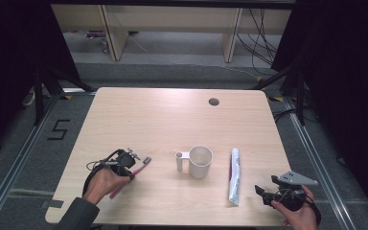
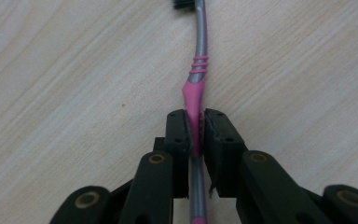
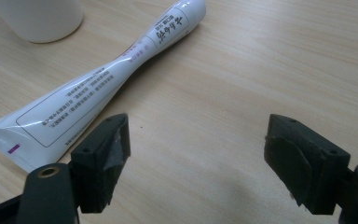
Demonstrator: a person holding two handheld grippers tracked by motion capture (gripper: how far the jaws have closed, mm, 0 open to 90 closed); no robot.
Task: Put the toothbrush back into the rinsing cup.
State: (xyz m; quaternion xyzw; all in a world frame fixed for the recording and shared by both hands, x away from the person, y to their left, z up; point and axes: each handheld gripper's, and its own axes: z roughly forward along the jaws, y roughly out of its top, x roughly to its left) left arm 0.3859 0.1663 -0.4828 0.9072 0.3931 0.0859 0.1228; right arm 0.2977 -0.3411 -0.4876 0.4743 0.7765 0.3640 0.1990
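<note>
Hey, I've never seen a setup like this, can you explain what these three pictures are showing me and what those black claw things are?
A person sits at a wooden table with a hand-held two-jaw gripper in each hand. One picture looks down from above; the other two come from cameras riding on each gripper, looking along its black jaws. The left gripper is shut on a pink and grey toothbrush, pinching its handle. The right gripper is open and holds nothing; a white toothpaste tube lies just beside it. Between the hands stands a white cup with a handle.
</note>
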